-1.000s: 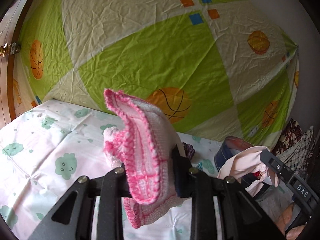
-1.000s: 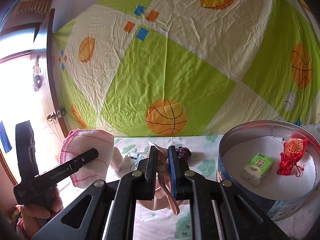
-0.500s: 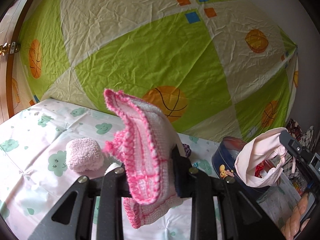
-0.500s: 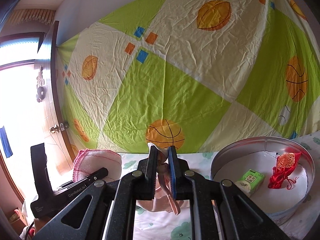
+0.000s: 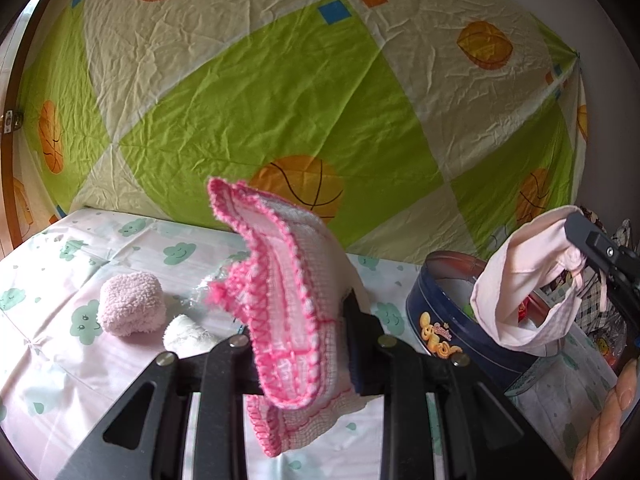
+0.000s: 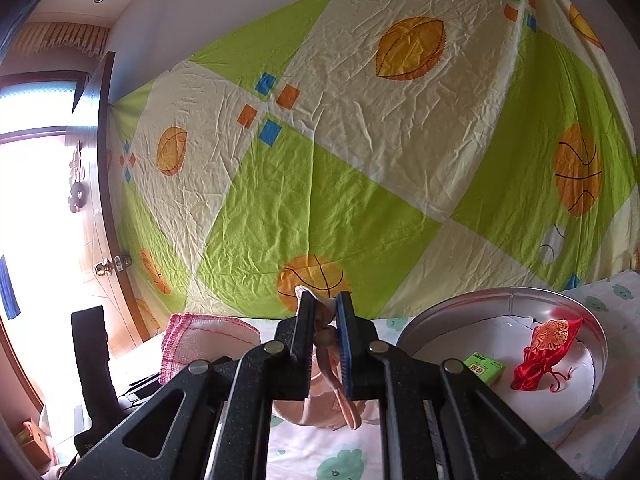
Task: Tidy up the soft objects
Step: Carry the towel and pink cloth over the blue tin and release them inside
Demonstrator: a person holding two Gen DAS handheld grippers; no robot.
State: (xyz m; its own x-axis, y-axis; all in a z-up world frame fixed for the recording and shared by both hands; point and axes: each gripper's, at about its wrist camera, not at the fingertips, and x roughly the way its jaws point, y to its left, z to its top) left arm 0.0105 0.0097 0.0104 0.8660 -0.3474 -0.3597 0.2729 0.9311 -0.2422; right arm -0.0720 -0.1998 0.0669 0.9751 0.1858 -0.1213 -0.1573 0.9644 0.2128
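Note:
My left gripper point(image 5: 304, 328) is shut on a pink-edged white knitted cloth point(image 5: 288, 300) and holds it above the bed. That cloth also shows in the right wrist view point(image 6: 208, 344) at the left. My right gripper point(image 6: 324, 320) is shut on a pale pink garment point(image 6: 332, 396). In the left wrist view the pale pink garment point(image 5: 520, 292) hangs over the round blue tin point(image 5: 448, 328). The round tin point(image 6: 500, 300) holds a red pouch point(image 6: 548, 352) and a green packet point(image 6: 484, 368).
A fluffy pink bundle point(image 5: 132, 308) and a small white bundle point(image 5: 184, 332) lie on the cloud-print bed sheet point(image 5: 60, 360). A green and cream sheet point(image 5: 280, 100) hangs behind. A wooden door point(image 6: 104, 240) is at the left. Plaid fabric point(image 5: 600, 300) lies at the right.
Both grippers have risen with their cloths. The right gripper's pale pink garment has moved up over the tin. The fluffy pink bundle has come into view on the bed.

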